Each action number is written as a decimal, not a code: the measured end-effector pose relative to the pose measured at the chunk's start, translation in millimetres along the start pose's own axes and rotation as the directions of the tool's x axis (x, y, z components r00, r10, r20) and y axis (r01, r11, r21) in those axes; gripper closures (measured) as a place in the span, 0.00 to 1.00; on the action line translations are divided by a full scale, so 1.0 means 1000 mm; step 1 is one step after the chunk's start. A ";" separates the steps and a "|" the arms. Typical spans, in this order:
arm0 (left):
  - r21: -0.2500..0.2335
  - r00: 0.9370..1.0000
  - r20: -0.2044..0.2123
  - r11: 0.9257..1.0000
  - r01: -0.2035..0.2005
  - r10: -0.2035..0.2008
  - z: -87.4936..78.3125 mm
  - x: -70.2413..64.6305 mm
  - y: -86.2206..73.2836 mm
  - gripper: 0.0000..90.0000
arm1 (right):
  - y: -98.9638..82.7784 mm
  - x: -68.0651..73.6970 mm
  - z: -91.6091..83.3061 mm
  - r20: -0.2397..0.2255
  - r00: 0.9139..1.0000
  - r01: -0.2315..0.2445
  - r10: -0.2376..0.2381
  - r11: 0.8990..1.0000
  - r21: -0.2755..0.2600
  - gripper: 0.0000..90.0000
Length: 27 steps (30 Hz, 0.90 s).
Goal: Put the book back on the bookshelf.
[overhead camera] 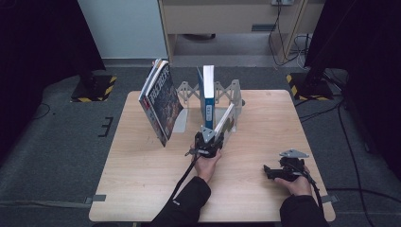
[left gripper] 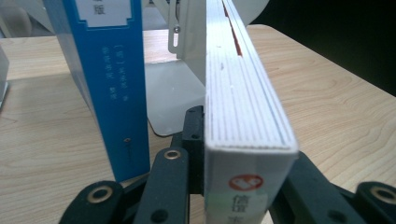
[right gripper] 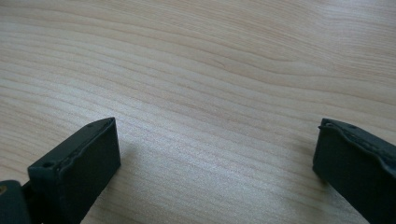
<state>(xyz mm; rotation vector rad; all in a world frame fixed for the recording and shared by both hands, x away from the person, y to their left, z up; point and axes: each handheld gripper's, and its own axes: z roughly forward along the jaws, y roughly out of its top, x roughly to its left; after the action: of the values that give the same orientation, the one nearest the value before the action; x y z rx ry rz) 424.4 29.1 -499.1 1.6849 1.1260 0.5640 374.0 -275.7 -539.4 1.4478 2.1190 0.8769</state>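
My left gripper [overhead camera: 211,138] is shut on the near end of a thick white book [overhead camera: 226,120], which slants up and away toward a grey metal book rack [overhead camera: 187,91]. In the left gripper view the black jaws of the left gripper [left gripper: 247,156] clamp this white book [left gripper: 243,102] just above a red logo on its spine. A blue-spined book [overhead camera: 207,94] stands upright in the rack, close to the left of the white one, and its spine [left gripper: 116,84] rises beside my jaw. My right gripper [overhead camera: 267,171] rests on the table [overhead camera: 142,165] at the right, open, with bare wood between the jaws of the right gripper [right gripper: 217,154].
A large book with a dark pictured cover [overhead camera: 161,101] stands tilted at the rack's left end. The rack's flat base plate [left gripper: 170,93] lies between the two books. Dark stands and cables sit on the floor around the table.
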 end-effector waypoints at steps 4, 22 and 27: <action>0.000 1.000 -0.010 1.000 -0.009 0.009 0.003 -0.002 0.002 0.83 | 0.000 0.000 0.000 0.000 1.000 -0.001 0.001 1.000 0.000 0.01; -0.026 0.997 0.081 1.000 -0.010 0.012 -0.006 0.000 -0.004 0.73 | 0.000 0.000 0.000 0.000 1.000 0.000 0.000 1.000 0.000 0.01; -0.028 0.998 0.065 1.000 -0.008 0.010 -0.014 0.003 -0.007 0.77 | 0.000 0.000 0.000 -0.002 1.000 0.001 -0.001 1.000 0.000 0.01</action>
<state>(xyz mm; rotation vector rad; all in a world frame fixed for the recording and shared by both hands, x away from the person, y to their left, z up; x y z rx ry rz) 412.0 38.4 -500.3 1.6735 1.0603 0.5241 373.9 -275.3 -539.4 1.4465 2.1206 0.8786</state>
